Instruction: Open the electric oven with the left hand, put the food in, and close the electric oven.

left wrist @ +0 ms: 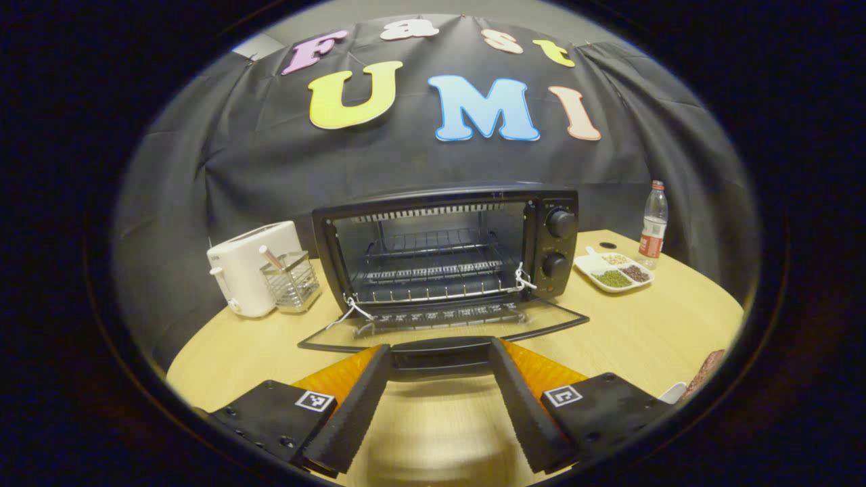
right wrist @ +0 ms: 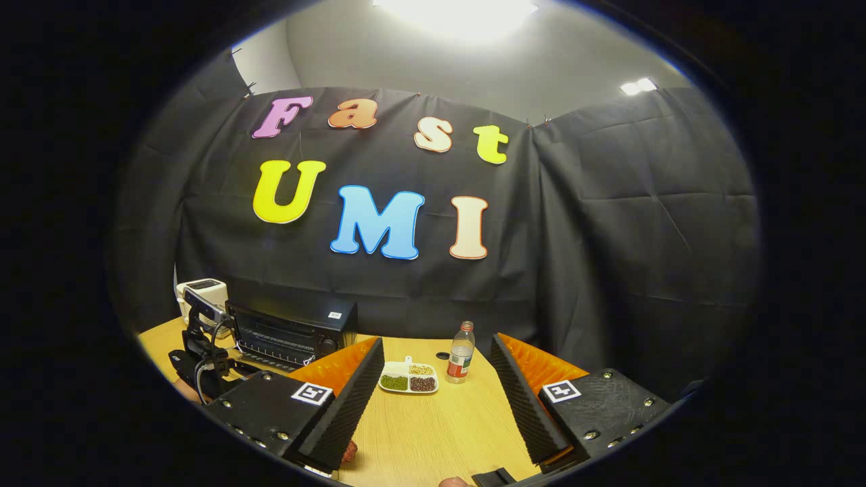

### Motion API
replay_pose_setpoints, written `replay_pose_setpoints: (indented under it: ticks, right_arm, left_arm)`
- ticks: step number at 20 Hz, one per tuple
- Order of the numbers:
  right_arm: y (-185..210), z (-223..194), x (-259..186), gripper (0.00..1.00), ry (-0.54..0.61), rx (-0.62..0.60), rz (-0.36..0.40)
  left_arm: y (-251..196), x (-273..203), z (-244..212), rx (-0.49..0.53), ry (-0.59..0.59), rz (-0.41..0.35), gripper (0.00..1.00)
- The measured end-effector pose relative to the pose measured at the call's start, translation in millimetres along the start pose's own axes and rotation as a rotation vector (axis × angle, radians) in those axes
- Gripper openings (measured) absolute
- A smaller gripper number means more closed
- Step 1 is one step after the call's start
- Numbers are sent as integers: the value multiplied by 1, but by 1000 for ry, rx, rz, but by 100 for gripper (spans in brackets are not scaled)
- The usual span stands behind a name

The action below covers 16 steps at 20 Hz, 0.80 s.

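The black electric oven [left wrist: 446, 243] stands at mid-table with its glass door [left wrist: 446, 325] folded down flat and a wire rack [left wrist: 433, 270] inside. My left gripper [left wrist: 440, 352] is open at the door's front edge, and the door handle [left wrist: 440, 356] lies between its fingertips. A reddish-brown piece of food [left wrist: 707, 370] on a white plate [left wrist: 673, 391] shows at the right edge. In the right gripper view the right gripper [right wrist: 436, 345] is open and holds nothing, raised over the table. The oven [right wrist: 291, 331] and the left gripper [right wrist: 203, 368] appear at far left.
A white toaster [left wrist: 250, 267] and a wire holder [left wrist: 291, 281] stand left of the oven. To its right are a sectioned dish of beans [left wrist: 614, 269] and a water bottle [left wrist: 653, 226]. The round wooden table [left wrist: 643, 331] has bare space at front right.
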State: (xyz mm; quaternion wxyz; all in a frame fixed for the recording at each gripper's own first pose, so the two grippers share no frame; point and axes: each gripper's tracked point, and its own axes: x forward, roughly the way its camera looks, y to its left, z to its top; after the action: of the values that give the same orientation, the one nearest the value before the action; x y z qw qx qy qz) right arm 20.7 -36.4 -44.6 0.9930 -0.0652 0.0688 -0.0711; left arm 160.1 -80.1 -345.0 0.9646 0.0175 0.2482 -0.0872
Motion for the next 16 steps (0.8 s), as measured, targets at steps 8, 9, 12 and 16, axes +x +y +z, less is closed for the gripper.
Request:
replay_pose_setpoints:
  ticks: [8, 9, 12, 16]
  right_arm:
    - [29, -28, 9, 98, 90, 56, 149]
    - [33, -34, 11, 97, 102, 71, 168]
    - [45, -48, 17, 97, 148, 113, 228]
    - [60, -70, 22, 97, 205, 155, 312]
  left_arm:
    - [-4, -49, 1, -30, -16, 0, 97]
    - [-2, -60, 8, -37, -31, 4, 97]
    - [7, -94, 42, -54, -99, 18, 97]
    - [23, -139, 92, -56, -202, 51, 96]
